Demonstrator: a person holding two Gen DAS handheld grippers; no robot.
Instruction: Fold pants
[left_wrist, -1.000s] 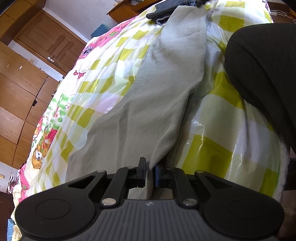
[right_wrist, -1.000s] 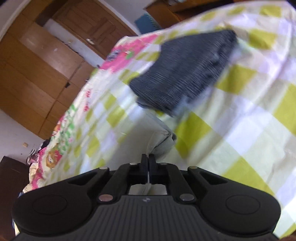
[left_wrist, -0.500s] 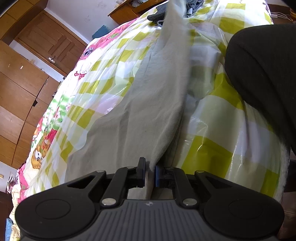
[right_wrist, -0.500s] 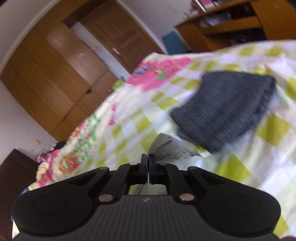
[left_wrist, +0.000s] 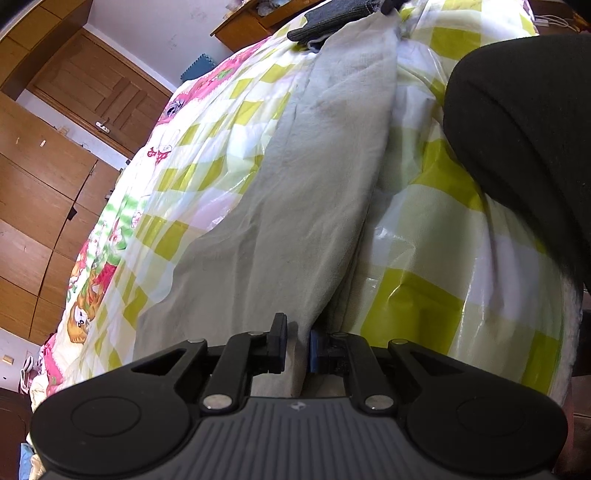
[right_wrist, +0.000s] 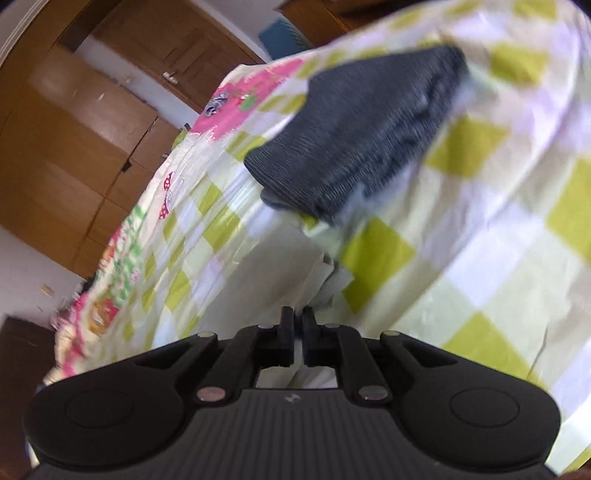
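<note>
On the bed, over a yellow-and-white checked cover (left_wrist: 424, 306), the grey pants (left_wrist: 295, 206) lie stretched from 6 o'clock up toward 12 o'clock in the left wrist view. The left gripper (left_wrist: 297, 349) is clamped on the near end of the fabric; a fold of grey cloth fills the gap between its black left finger and blue-faced right finger. The far end of the pants reaches a dark folded garment (left_wrist: 332, 18) at 12 o'clock. A person's black-clad leg (left_wrist: 524, 122) fills the 2 o'clock area of this view, resting on the cover; the right wrist view shows nothing of it.

The right wrist view is motion-blurred. The right gripper (right_wrist: 298, 339) shows a narrow slit between its fingers; its jaws have just been opening. Pale grey cloth sits directly ahead of and beneath the tips, but whether the pads press on it cannot be determined through the blur. This view gives a closer look at the dark folded garment (right_wrist: 362, 147) at 1 o'clock, ribbed in texture, lying on the cover (right_wrist: 498, 221) just beyond a bunched end of the pants (right_wrist: 317, 273).

Wooden wardrobe doors (left_wrist: 48, 177) stand at 9 to 10 o'clock in both views.
</note>
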